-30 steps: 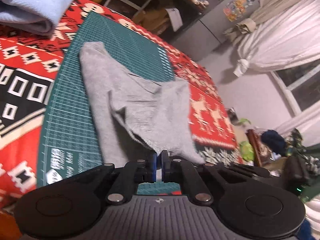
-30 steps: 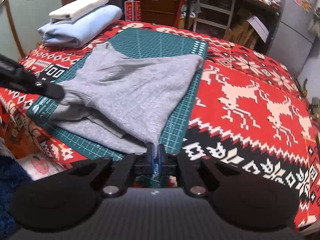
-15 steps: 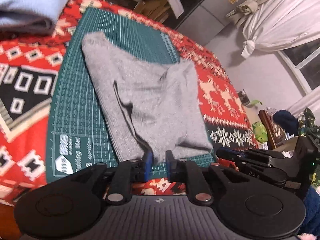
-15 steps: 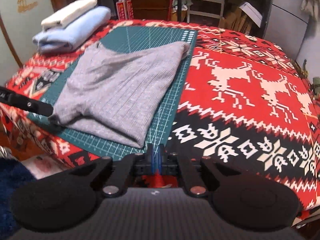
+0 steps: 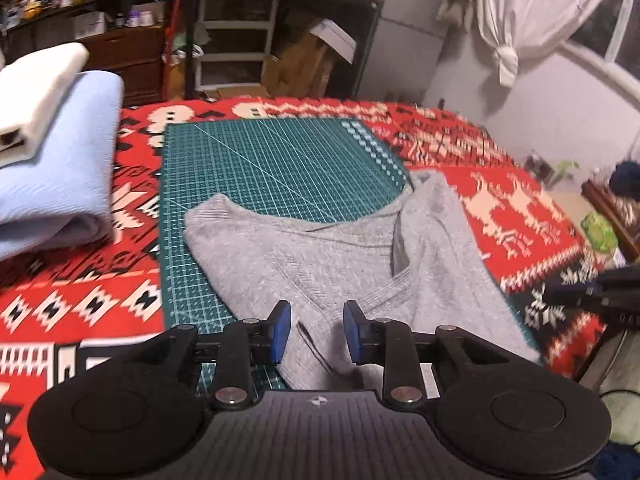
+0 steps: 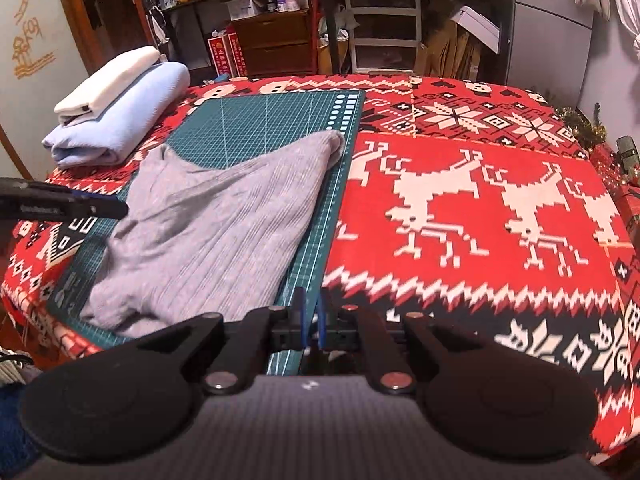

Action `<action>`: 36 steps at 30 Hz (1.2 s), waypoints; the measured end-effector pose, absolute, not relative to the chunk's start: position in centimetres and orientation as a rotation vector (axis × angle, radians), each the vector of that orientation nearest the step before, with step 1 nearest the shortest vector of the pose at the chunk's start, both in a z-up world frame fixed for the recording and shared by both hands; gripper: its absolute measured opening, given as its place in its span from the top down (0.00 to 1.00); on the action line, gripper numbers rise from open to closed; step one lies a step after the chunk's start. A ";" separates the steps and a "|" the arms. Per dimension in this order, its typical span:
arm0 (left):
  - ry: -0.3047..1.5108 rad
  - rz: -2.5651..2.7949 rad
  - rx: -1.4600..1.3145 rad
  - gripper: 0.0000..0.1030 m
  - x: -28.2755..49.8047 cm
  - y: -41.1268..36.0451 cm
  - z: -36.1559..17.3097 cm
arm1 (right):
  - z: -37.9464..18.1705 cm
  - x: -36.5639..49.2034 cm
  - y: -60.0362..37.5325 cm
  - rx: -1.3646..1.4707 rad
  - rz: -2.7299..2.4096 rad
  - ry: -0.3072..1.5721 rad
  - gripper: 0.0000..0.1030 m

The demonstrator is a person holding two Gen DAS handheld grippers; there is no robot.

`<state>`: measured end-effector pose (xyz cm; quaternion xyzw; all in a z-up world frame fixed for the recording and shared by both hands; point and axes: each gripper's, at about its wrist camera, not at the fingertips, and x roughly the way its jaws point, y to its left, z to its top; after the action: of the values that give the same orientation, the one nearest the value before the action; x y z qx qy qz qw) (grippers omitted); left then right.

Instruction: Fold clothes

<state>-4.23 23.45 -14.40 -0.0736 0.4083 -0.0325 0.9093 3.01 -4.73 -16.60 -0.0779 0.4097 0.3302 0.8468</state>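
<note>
On green mat (image 5: 280, 160), grey garment (image 5: 340, 256) lies partly folded

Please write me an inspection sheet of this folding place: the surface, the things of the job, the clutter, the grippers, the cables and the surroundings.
Surface: green cutting mat on a red patterned blanket.
Job's things: grey garment lies partly folded and rumpled on the mat, one edge over the mat's right side; a folded white cloth sits on a folded light blue cloth at the far left.
Clutter: nothing seen on the mat besides the garment.
Grippers: left gripper has just been opening, pads apart above the garment, not pressing it; right gripper shut, holding nothing.
Cables: nothing seen.
Surroundings: crowded shelves, cardboard boxes, white curtain.
</note>
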 end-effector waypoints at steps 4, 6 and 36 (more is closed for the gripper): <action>0.880 -0.107 -0.110 0.95 -3.8 22.9 -15.2 | -16.4 4.9 -3.6 -0.145 0.691 0.849 0.94; 0.870 -0.108 -0.108 0.96 -4.1 22.9 -15.1 | -16.3 6.1 -2.9 -0.128 0.694 0.840 0.92; 0.828 0.027 -0.402 0.96 -3.5 27.1 -15.4 | -19.3 16.0 1.3 0.064 0.678 0.826 0.98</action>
<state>-3.55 27.14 -15.40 -0.1939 0.3994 0.0128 0.8959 15.99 1.33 -19.30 0.0305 0.3937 0.3232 0.8600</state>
